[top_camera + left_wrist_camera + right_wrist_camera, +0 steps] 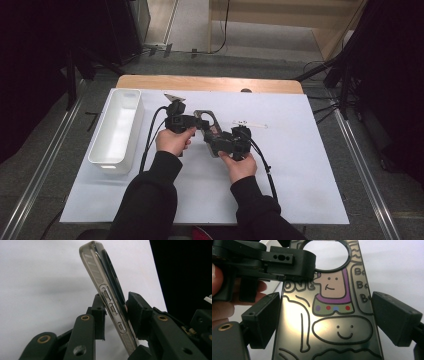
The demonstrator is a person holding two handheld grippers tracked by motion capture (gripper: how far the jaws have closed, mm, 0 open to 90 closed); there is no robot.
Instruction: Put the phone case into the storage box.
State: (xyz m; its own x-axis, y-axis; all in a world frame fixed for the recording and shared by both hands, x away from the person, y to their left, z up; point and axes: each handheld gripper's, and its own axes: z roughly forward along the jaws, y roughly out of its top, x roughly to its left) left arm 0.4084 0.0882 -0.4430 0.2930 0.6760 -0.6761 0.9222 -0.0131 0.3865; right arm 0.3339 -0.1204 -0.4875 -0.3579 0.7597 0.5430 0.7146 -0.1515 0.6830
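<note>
Phone case [206,121] up off the table, folks, hanging between both grippers at the middle of the white mat [300,170]! From the high view the left gripper [196,121] comes in from nine o'clock and the right gripper [216,136] from about five. The left gripper view shows the case [107,297] edge-on, button cutouts plain to see, with both pads pressed flat on its two faces: a thin pinch, jaws nearly together. The right gripper view shows the printed back [332,315], cartoon figures and a big round camera hole at twelve o'clock, and the right jaws stand wide across its width, one at each long edge; they look to be on the edges, though contact at the three o'clock side is hard to confirm. The left jaw reaches in there at ten o'clock, beside the hole. This looks a light thing, a thin glossy shell, likely springy and ready to bow or twist if squeezed across its open width. That shiny face may be slippery, so grip on the rimmed long edges or flat across the faces near a corner seems safest, clear of the weak ring round the hole. Off at nine o'clock sits a white bin [117,127], and a small pale strip [250,123] lies at two o'clock.
</note>
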